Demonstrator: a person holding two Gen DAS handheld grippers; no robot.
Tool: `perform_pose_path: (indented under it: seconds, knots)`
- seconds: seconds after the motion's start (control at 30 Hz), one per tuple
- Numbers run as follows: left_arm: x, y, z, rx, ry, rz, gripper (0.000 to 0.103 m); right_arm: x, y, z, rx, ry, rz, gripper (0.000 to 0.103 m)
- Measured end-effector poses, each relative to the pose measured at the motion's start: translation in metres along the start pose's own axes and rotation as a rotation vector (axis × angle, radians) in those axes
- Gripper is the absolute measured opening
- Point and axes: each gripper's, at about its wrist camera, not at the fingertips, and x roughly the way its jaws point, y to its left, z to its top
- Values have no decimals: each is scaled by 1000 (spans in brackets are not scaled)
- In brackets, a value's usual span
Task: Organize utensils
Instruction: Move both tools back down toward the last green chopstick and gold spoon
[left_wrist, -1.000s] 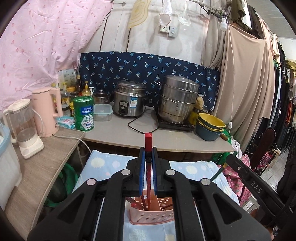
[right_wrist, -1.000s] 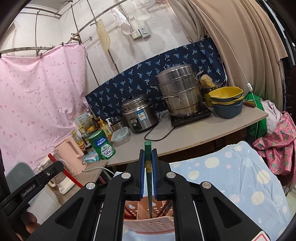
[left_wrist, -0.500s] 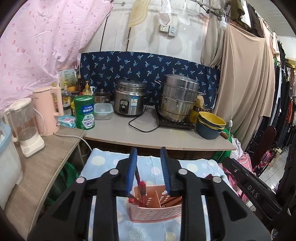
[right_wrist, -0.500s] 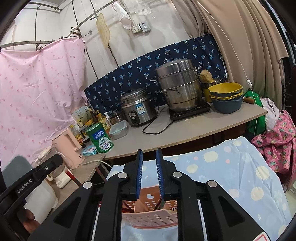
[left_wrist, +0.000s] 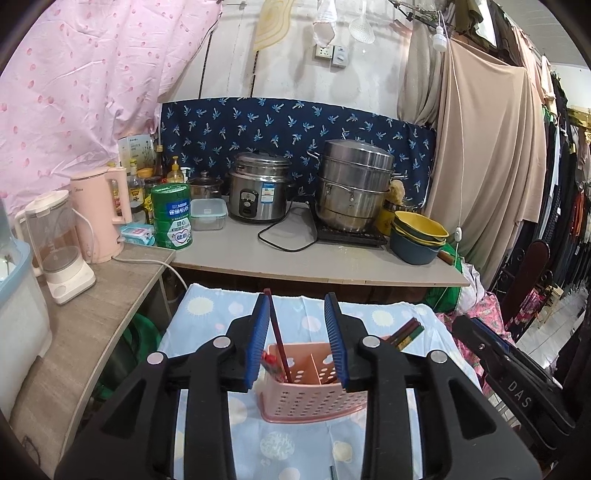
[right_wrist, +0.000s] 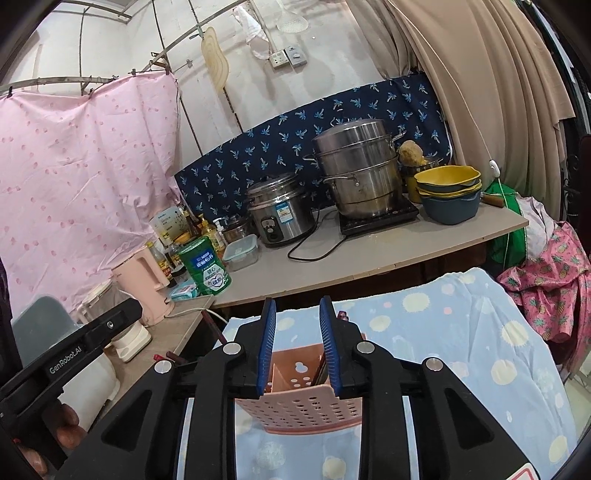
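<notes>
A pink perforated utensil holder (left_wrist: 314, 391) stands on the blue spotted cloth (left_wrist: 221, 310); it also shows in the right wrist view (right_wrist: 299, 402). A red chopstick (left_wrist: 277, 332) leans in its left compartment, just inside my left gripper's left pad. More chopsticks (left_wrist: 406, 330) stick out at the holder's right side. My left gripper (left_wrist: 298, 341) is open above the holder, holding nothing. My right gripper (right_wrist: 297, 349) is open above the holder, empty. Dark chopsticks (right_wrist: 325, 363) stand in the holder's right compartment.
A counter (left_wrist: 314, 262) behind holds a rice cooker (left_wrist: 258, 194), steel steamer pot (left_wrist: 354, 184), stacked bowls (left_wrist: 419, 236), green tin (left_wrist: 173, 216) and pink kettle (left_wrist: 101, 212). A blender (left_wrist: 59, 247) stands on the left side shelf. Clothes hang at the right.
Both grippers have opened: the left let go of the red chopstick and the right let go of the green one, and both now stand in the holder. Both grippers have pulled back and up.
</notes>
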Motion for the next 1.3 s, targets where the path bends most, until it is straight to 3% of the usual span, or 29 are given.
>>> perform_pose_path:
  seconds: [0.27, 0.53, 1.3]
  knots:
    - [-15, 0, -26, 11, 27, 3, 30, -20, -8, -29, 5, 40, -6, 25]
    - [-23, 0, -69, 20, 95, 4, 30, -39, -22, -83, 8, 130, -41, 25]
    - [-29, 12, -214, 26, 387, 58, 30, -77, -19, -245, -88, 458, -74, 25]
